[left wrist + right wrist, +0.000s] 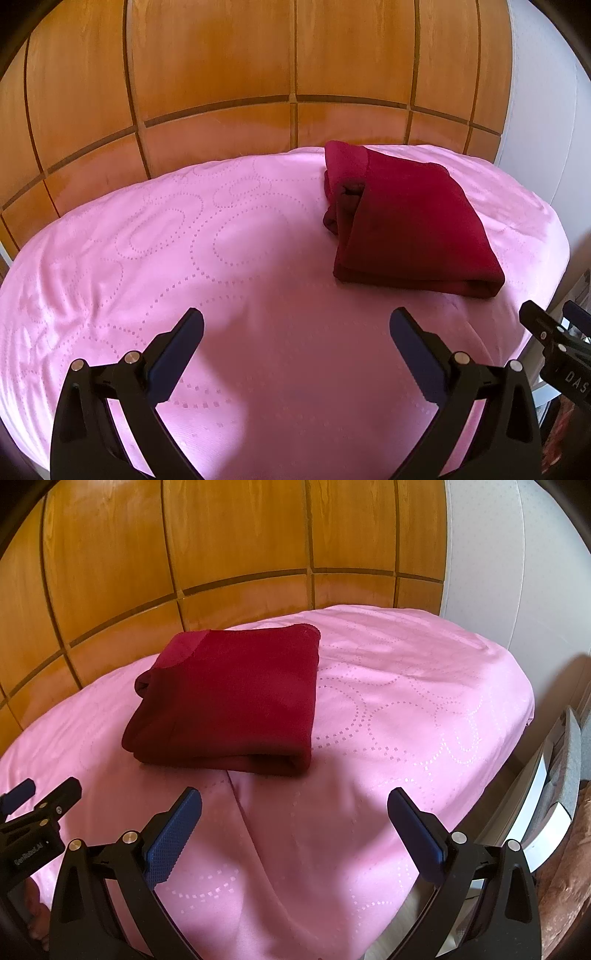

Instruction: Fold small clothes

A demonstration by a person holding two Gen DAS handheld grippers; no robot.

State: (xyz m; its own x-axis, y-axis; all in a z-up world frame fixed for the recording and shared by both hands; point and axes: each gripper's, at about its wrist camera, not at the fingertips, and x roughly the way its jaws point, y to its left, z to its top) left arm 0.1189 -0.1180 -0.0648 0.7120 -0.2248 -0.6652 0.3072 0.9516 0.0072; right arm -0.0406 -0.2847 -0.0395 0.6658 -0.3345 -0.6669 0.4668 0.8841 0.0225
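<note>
Since the dark red knit garment [225, 698] already sits as a neat squared-off bundle on the pink bedspread with dotted loop stitching [406, 709], I'd guess the folding on this piece is pretty much done. It lies in the upper right of the left wrist view and left of centre in the right wrist view, with its thick doubled edge facing the cameras.

Both tools hang back over bare spread, well apart from the cloth, which looks to me like a hands-off pause. The left gripper [295, 325] has its jaws spread wide with nothing between them, and the right gripper [294, 805] is the same, wide and empty.

Hard-to-read bits: the bundle's far side tucks into shadow, so I can't tell what kind of garment it is. Behind the bed is an orange wooden panelled wall [221, 74]. Stuff at the lower right edge of the right view is cut off and blurry.
</note>
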